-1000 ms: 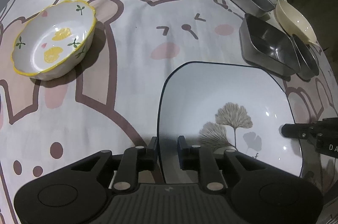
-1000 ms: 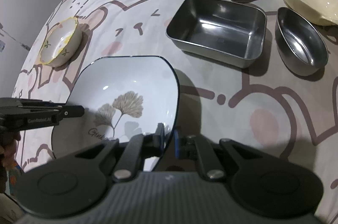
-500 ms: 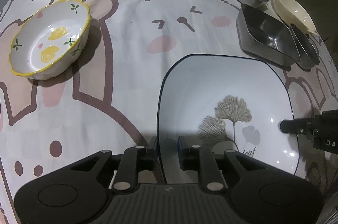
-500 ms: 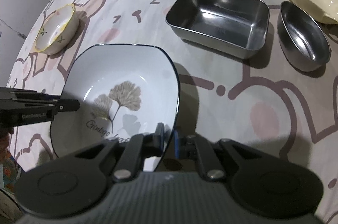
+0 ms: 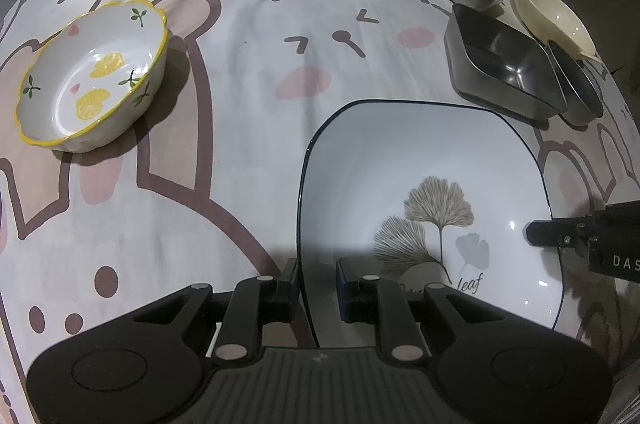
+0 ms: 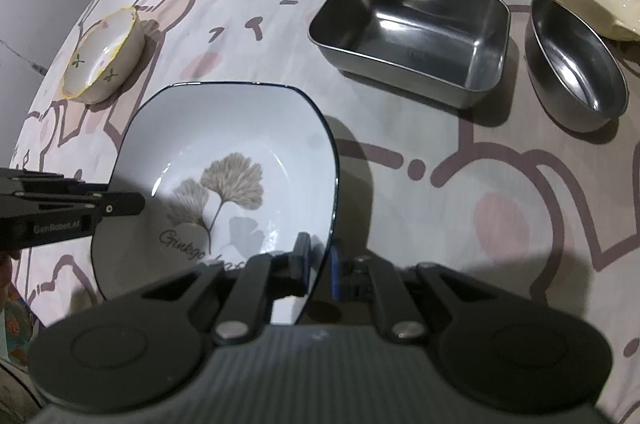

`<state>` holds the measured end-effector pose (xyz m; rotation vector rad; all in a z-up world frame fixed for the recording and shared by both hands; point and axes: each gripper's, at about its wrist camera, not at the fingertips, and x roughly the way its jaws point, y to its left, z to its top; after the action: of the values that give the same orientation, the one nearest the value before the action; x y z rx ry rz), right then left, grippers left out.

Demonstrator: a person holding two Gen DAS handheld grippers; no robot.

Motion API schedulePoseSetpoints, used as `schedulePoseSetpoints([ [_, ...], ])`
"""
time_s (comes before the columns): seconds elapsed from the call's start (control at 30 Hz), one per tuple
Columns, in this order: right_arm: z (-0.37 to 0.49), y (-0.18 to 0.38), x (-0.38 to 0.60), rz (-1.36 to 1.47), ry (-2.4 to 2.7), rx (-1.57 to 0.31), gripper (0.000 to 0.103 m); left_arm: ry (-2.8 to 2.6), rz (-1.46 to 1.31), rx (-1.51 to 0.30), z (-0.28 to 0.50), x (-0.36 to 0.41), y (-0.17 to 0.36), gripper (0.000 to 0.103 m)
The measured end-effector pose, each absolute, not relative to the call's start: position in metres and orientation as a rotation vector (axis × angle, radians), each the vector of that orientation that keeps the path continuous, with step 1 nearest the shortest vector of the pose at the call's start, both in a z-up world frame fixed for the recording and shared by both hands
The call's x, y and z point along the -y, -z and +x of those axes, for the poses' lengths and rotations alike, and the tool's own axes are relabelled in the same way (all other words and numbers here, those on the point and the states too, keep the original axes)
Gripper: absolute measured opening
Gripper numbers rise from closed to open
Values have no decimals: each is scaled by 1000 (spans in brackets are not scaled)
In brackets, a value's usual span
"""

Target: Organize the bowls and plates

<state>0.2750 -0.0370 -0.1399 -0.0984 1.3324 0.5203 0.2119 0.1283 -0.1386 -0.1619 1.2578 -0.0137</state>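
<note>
Squarish glazed plate (image 5: 420,160) (dk-blue rim)

Small shift only, most of it early in the second. Right view: the ginkgo plate's (image 6: 240,128) far rim sits higher in frame, and more of its well shows past the right tongs (image 6: 319,262). The lettering used to cut off around "Gink", now it reads "Ginkgo" and a bit beyond. Lemon bowl (image 6: 104,58) and large steel tray (image 6: 412,32) slid up-frame by about the same bit. Left view: "leaf" now readable above the left tongs (image 5: 318,284), before only its last letter. The right tongs' tip there edged up and slightly inward over the plate.
</note>
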Motion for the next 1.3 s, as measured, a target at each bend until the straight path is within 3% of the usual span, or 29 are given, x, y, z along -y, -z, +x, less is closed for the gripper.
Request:
schedulePoseSetpoints([
  [0.37, 276, 141, 44, -36, -507, -1345, 13, 6, -166, -1255, 210, -129, 136, 20],
  [0.47, 275, 141, 45, -44, -505, -1339, 14, -5, -167, -1255, 209, -129, 136, 25],
  [0.57, 273, 141, 45, -53, -499, -1339, 27, -13, -160, -1253, 208, -129, 135, 44],
  [0.63, 272, 141, 46, -54, -503, -1340, 50, -15, -152, -1250, 207, -128, 133, 55],
  [0.7, 271, 139, 45, -69, -509, -1329, 60, -18, -140, -1239, 206, -127, 131, 75],
  [0.77, 268, 137, 47, -72, -514, -1319, 69, -18, -130, -1222, 206, -125, 126, 89],
  [0.83, 267, 134, 49, -74, -512, -1306, 88, -23, -119, -1204, 207, -122, 121, 96],
  [0.93, 265, 125, 55, -69, -508, -1266, 103, -29, -109, -1170, 208, -118, 111, 102],
  [1.3, 277, 57, 115, 112, -458, -1010, 103, 1, -92, -924, 228, -76, 51, 103],
])
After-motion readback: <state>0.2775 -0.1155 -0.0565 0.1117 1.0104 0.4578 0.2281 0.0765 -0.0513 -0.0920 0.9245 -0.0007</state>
